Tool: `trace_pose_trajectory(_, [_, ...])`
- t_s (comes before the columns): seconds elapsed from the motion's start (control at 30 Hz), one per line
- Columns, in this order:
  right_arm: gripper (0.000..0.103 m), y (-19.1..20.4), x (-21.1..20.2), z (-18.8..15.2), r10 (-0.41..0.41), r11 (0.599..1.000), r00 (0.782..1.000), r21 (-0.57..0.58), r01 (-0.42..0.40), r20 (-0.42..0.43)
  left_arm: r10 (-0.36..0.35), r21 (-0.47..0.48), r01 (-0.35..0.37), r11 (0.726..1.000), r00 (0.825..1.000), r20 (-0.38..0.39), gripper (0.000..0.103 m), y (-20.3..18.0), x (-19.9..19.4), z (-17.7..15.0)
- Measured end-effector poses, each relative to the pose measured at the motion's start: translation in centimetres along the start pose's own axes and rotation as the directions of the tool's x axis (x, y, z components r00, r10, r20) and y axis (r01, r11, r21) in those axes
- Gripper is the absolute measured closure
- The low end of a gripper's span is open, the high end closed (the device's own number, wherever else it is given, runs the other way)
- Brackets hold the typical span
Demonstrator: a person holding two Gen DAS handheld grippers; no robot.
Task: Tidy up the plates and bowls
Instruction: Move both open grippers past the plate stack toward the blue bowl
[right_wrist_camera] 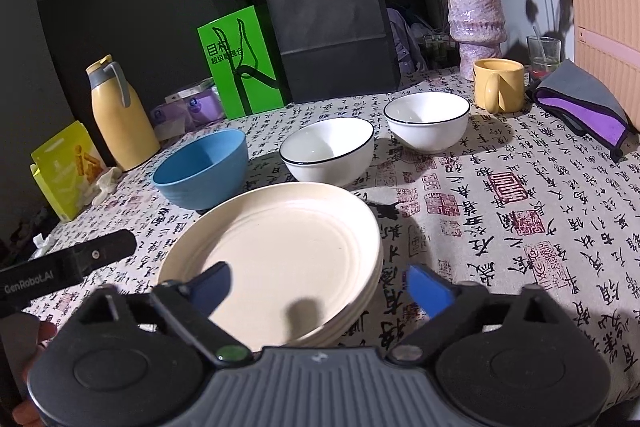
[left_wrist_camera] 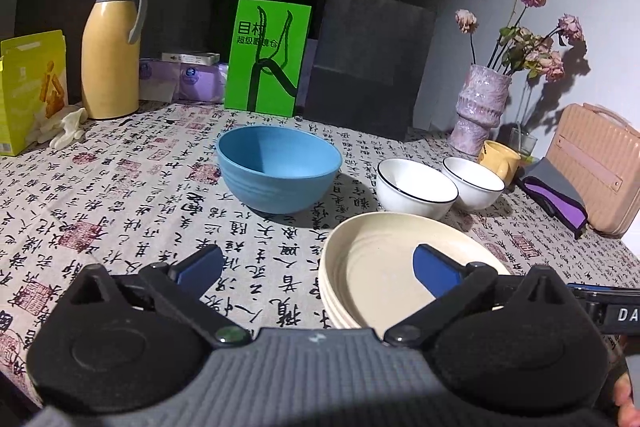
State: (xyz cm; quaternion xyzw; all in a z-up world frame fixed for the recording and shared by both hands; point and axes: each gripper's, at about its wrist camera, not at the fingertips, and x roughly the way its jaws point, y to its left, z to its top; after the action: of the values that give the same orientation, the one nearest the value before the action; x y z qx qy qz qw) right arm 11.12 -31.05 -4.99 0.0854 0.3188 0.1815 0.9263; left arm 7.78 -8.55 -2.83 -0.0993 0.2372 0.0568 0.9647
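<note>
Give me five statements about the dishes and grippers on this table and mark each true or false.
1. The blue bowl sits upright on the tablecloth. True.
2. One white bowl is stacked inside the other white bowl. False: they stand side by side, apart.
3. The cream plates form a stack. True.
4. The right hand-held gripper grips a plate. False: it is open, holding nothing.
5. The yellow mug stands near the vase. True.
</note>
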Motion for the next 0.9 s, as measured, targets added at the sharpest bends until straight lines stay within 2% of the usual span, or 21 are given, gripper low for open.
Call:
trace_pose_trajectory(0.5, [0.0,1.8,-1.4,-0.1,-0.01,1.0,1.0,-0.006,0.01,0.025,-0.02,0.0,0.02,1.0,0.999,0.03,0.0,1.9,-2.6,0.3])
trace_pose_trajectory(0.9, [0.0,3.3,-1.1,0.8,-0.007,1.0,1.0,-0.01,0.007,0.024,-0.017,-0.016,0.017,1.0,0.999,0.029,0.0,3.8,-2.8,1.4])
